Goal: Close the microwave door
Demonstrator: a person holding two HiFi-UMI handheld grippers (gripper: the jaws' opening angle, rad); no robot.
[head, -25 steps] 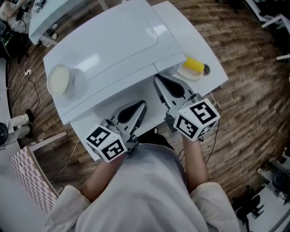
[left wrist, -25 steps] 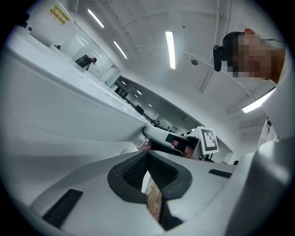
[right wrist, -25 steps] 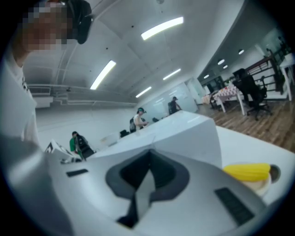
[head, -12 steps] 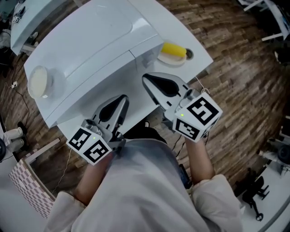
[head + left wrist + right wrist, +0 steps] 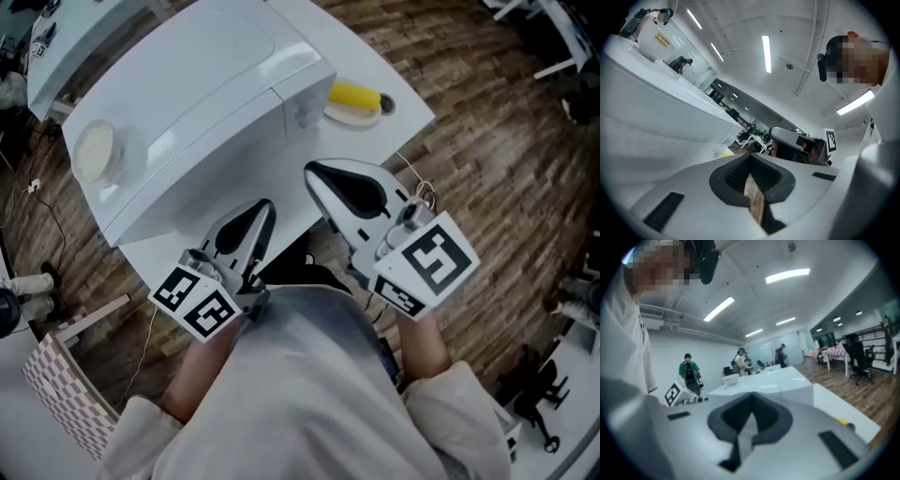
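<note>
From where I stand, the bowl sits on top of the microwave at about 9 o'clock. The microwave itself fills the far part of the table, toward 11 o'clock. Its door faces the person and looks flush with the body, though the front can't really be seen from above.

The left gripper hangs at 6 o'clock with its jaws pressed together on nothing. The right gripper, beside it, is likewise closed and empty. A plate with a yellow item lies at 1 o'clock.

If the latch hasn't caught, I'd press the closed jaw tips flat against the door's free edge, far from the hinge, pushing straight and steady.

Compared with a second ago, both grippers have drawn back from the microwave toward the person's body.
</note>
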